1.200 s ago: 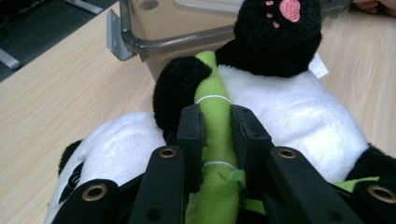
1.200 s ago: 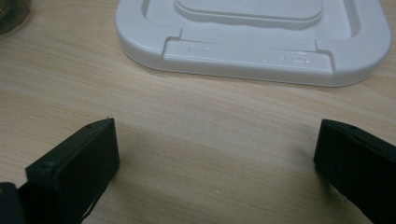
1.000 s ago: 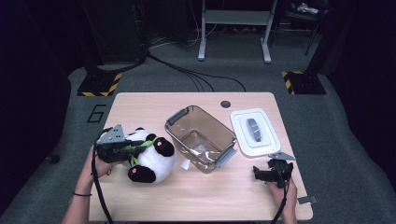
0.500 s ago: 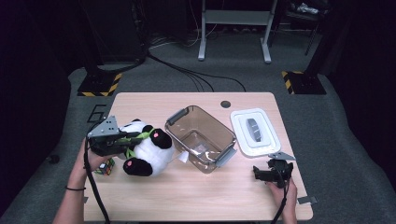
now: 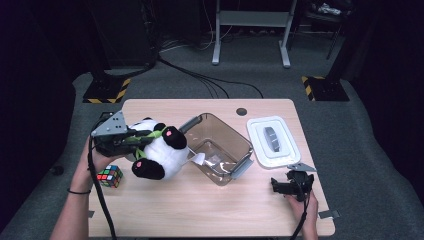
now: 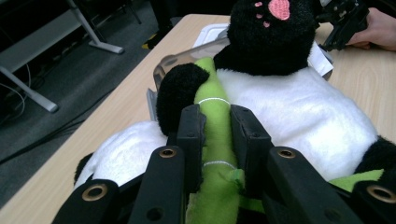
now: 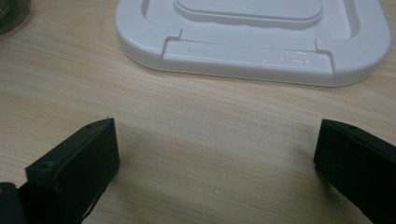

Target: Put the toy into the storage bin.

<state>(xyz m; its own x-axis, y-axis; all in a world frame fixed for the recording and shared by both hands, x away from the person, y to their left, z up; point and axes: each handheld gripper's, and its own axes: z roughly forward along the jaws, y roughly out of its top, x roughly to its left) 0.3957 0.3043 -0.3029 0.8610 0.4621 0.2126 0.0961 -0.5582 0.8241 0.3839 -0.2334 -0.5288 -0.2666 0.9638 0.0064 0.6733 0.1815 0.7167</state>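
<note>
left gripper (image 6: 217,126) pinching green bamboo stalk (image 6: 215,154) of black-and-white plush panda (image 5: 157,150), panda hanging tilted beside clear bin (image 5: 220,147), right gripper (image 7: 215,158) resting jaws wide near white lid (image 7: 254,35)

- the left gripper (image 5: 131,142) is showing a black body with a grey three-cornered plate on top and a black cable trailing down from it.
- in the left gripper view its jaws are appearing as matte black blocks on black arms, with brass-ringed screw holes studding the arms.
- the left hand (image 5: 95,162) is wearing a thin dark band on the wrist, with the forearm bare of any sleeve.
- the right gripper (image 5: 280,186) is looking black and compact, with a grey plate behind it and a thin black cable.
- in the right gripper view its jaws are showing as plain black rectangular blocks.
</note>
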